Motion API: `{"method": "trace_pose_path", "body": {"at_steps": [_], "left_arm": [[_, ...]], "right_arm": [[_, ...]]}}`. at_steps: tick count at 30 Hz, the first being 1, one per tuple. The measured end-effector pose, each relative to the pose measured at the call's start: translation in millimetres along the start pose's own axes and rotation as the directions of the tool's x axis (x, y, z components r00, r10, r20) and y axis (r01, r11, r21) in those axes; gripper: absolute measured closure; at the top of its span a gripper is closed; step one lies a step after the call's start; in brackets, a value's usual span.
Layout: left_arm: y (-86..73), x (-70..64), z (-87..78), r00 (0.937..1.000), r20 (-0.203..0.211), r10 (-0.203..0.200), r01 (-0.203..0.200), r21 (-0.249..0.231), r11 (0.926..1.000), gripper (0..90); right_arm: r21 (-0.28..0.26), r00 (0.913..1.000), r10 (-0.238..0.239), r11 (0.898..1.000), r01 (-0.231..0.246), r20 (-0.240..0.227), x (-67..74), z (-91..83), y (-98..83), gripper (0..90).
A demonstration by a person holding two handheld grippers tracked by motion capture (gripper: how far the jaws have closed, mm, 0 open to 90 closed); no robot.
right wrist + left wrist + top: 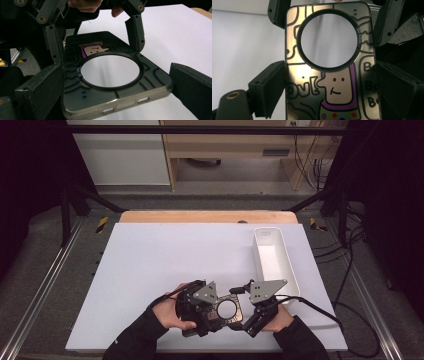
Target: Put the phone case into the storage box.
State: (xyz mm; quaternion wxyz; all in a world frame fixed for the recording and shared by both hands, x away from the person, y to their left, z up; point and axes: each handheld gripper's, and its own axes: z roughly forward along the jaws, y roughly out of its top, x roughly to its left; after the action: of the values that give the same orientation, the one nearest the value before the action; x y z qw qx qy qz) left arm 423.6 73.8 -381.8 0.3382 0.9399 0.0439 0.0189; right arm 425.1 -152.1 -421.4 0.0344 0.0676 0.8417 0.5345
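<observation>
A dark phone case (235, 319) printed with cartoon doodles and a large round ring cut-out hangs just above the white table near its front edge, between both grippers. My left gripper (219, 314) clamps it across its width; in the left gripper view both pads press the long sides of the case (337, 87). My right gripper (239, 312) comes in from the opposite end. In the right gripper view its jaws flank the button end of the case (112, 100), the left one flush against it and the right one at its corner. The left gripper's fingers (136, 30) show at the far end.
A white oblong tray (292, 270) lies at the right of the white table top (165, 255). Black cables (330, 315) trail off the table's right side. A metal frame and floor rails surround the table.
</observation>
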Motion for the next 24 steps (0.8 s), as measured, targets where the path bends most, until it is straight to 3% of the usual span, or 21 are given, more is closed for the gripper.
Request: {"method": "trace_pose_path", "body": {"at_steps": [12,24], "left_arm": [[0.9,-2.8,0.8,0.9994,0.008,0.033,-0.033,-0.011,0.9994,11.2],[0.2,-3.5,3.0,0.9984,0.016,0.055,-0.055,-0.007,0.9985,11.2]], "right_arm": [[0.005,0.9986,0.002,1.000,-0.001,-0.053,0.7,3.0,-1.1,4.9],[0.014,0.9971,-0.007,1.000,0.008,-0.076,1.4,1.8,-1.4,8.3]]}}
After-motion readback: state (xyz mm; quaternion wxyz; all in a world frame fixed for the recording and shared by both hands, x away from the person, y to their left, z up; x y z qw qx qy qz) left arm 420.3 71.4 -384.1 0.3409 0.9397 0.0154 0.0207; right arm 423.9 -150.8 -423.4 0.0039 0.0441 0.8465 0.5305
